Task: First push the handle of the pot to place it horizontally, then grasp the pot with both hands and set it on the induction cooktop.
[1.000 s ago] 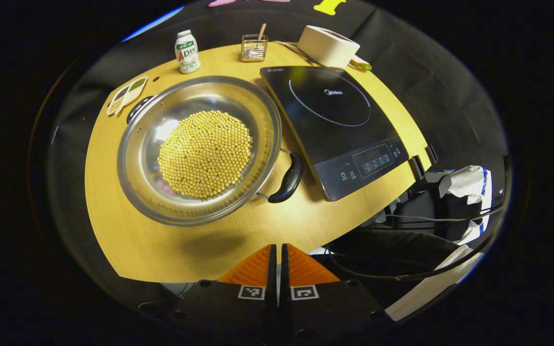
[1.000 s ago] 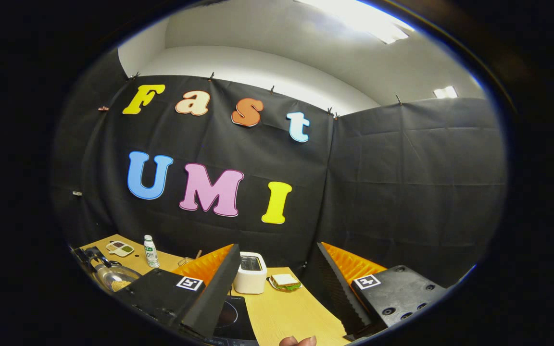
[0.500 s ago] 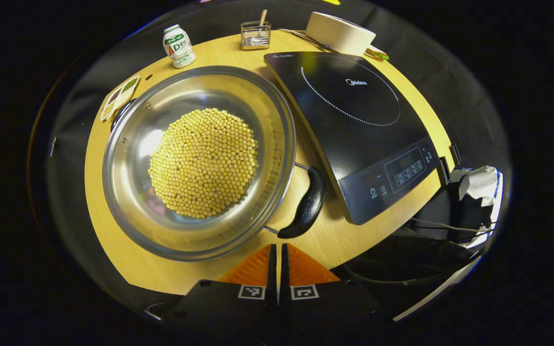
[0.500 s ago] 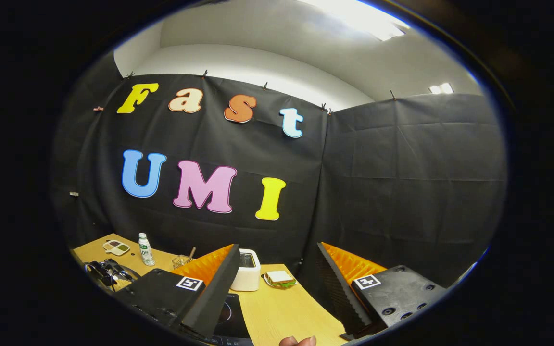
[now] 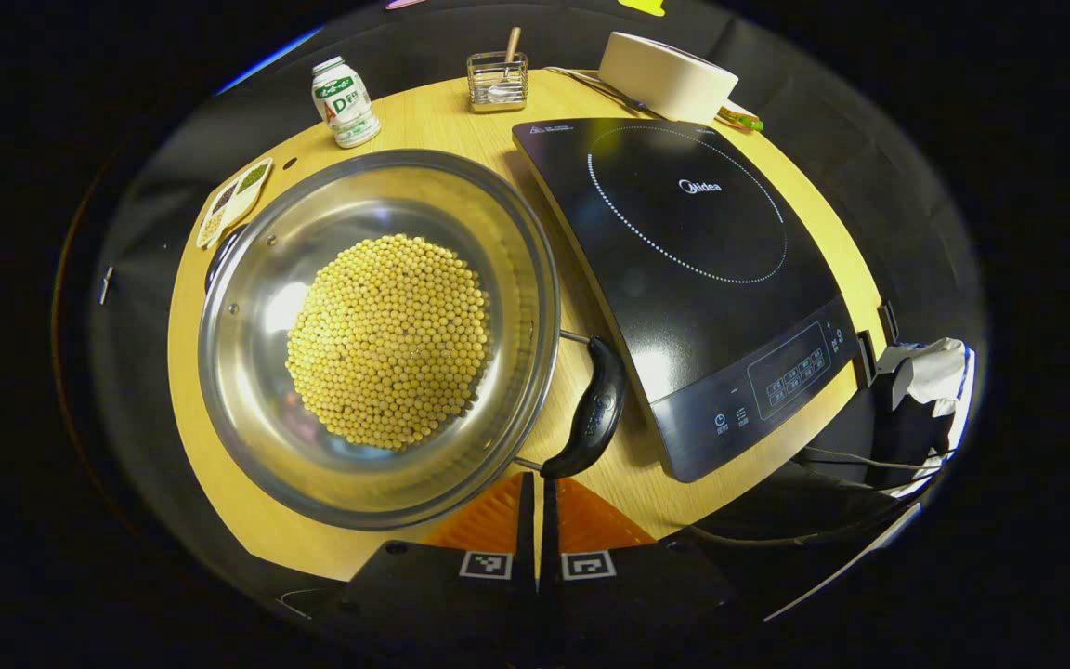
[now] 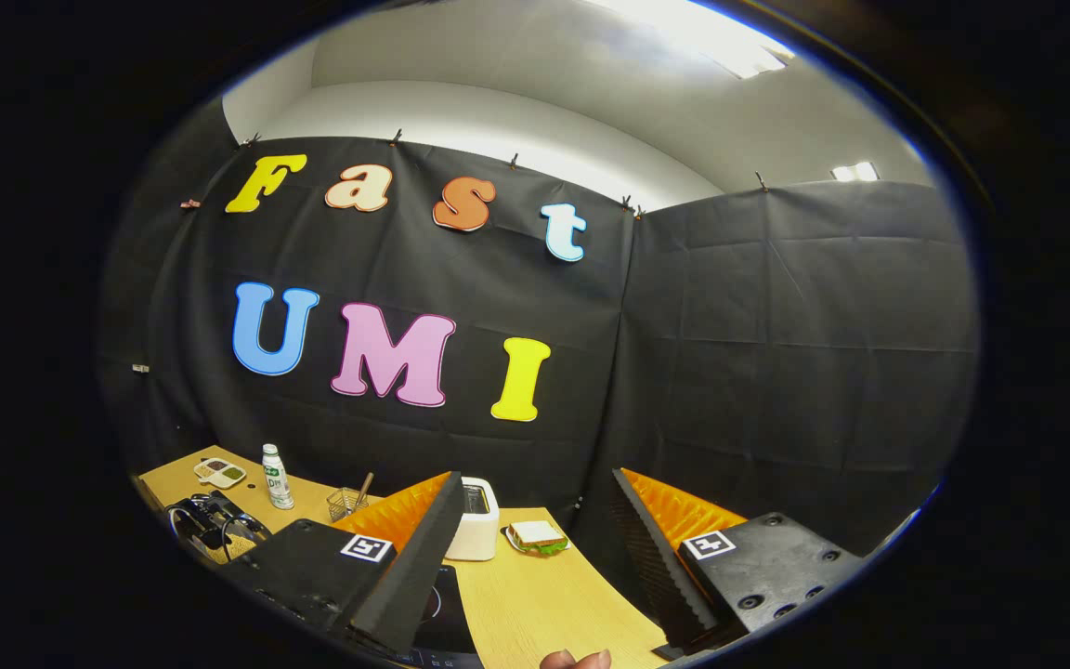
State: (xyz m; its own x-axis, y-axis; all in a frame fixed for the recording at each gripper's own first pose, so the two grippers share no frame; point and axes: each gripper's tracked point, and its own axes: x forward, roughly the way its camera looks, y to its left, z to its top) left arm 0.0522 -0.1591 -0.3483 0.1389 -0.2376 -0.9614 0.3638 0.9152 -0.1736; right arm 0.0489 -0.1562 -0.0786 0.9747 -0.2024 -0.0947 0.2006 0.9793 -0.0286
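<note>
Left gripper view: left gripper (image 5: 536, 483), jaws together, poised at near end of pot handle (image 5: 588, 411), pot (image 5: 377, 330) on table (image 5: 461, 125) beside induction cooktop (image 5: 698, 269); handle-pushing step; right gripper (image 6: 535, 520), jaws apart, raised clear.

On the table: one steel pot (image 5: 256, 307) heaped with soybeans (image 5: 388, 340), its two black handles (image 5: 591, 413), one induction cooktop (image 5: 684, 269), one small drink bottle (image 5: 344, 90), one wire basket (image 5: 498, 82), one divided dish (image 5: 234, 200), one toaster (image 5: 667, 76), one sandwich (image 6: 536, 536).
</note>
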